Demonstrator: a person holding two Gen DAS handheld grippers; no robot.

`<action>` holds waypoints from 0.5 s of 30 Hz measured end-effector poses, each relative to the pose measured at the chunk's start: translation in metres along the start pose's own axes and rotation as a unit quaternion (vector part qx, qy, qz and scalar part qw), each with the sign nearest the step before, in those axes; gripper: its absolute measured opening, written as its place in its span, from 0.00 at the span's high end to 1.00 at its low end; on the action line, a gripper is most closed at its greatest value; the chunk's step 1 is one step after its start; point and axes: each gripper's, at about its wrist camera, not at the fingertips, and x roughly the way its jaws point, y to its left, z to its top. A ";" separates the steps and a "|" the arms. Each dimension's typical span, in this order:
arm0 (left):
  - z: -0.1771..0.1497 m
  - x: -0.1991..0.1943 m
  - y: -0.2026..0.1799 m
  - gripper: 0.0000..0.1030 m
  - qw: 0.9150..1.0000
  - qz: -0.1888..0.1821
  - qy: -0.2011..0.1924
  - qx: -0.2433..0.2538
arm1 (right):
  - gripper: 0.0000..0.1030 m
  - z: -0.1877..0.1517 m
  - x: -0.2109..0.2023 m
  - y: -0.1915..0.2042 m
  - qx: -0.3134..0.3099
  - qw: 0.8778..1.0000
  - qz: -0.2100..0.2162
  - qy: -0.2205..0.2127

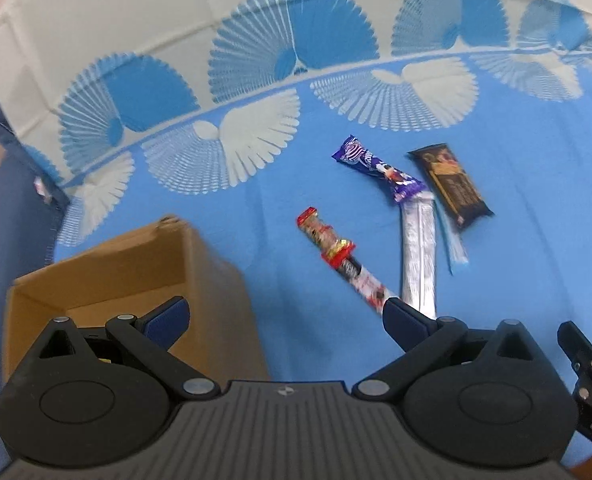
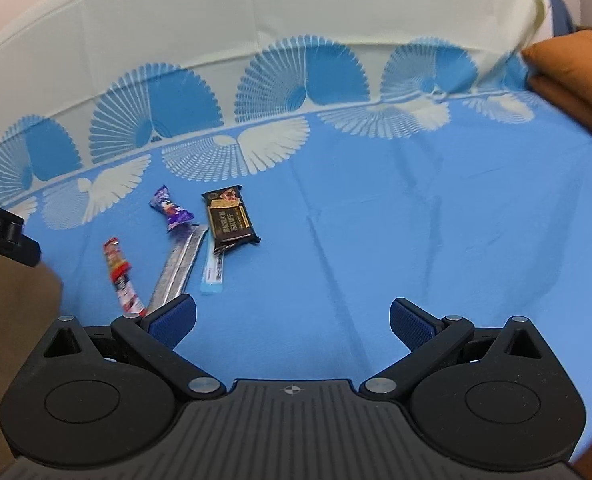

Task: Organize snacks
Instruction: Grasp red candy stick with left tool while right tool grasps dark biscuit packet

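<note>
5 snack items lie on the blue tablecloth (image 2: 416, 240), all grouped to one side of the open cardboard box (image 1: 136, 280). The red-ended stick snack (image 1: 338, 258) lies nearest the box, apart from it, at a diagonal. The silver foil stick (image 1: 418, 252) lies just beyond the red-ended stick snack, farther from the box; their near ends almost meet by the left gripper's fingertip. The purple wrapped candy (image 1: 376, 166) rests on the far end of the silver foil stick. The light blue sachet (image 2: 215, 272) lies just beside the silver foil stick, on the side away from the box, with its far end tucked under the dark brown chocolate bar (image 2: 230, 220). The dark brown chocolate bar is the item farthest from the box.

The left gripper (image 1: 286, 320) hovers with its fingers spread wide and nothing between them; 1 blue pad (image 1: 168, 320) is in front of the box opening, the other sits over the near ends of the stick snacks. The box interior, as far as visible, shows only bare cardboard walls.

The right gripper (image 2: 294, 320) is likewise spread wide and empty, positioned over bare tablecloth well away from the box, with the snack group between it and the box. An orange-brown cushion (image 2: 576, 76) lies at the far edge of the cloth, well apart from the box.
</note>
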 end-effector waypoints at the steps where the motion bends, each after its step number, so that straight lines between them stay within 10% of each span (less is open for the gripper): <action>1: 0.007 0.013 -0.001 0.00 1.000 -0.006 0.009 -0.004 | 0.00 0.004 0.010 0.001 -0.002 1.000 0.002 0.000; 15: 0.064 0.148 -0.002 0.00 0.992 -0.055 0.088 -0.068 | 0.00 0.061 0.165 0.038 -0.045 0.998 0.034 -0.003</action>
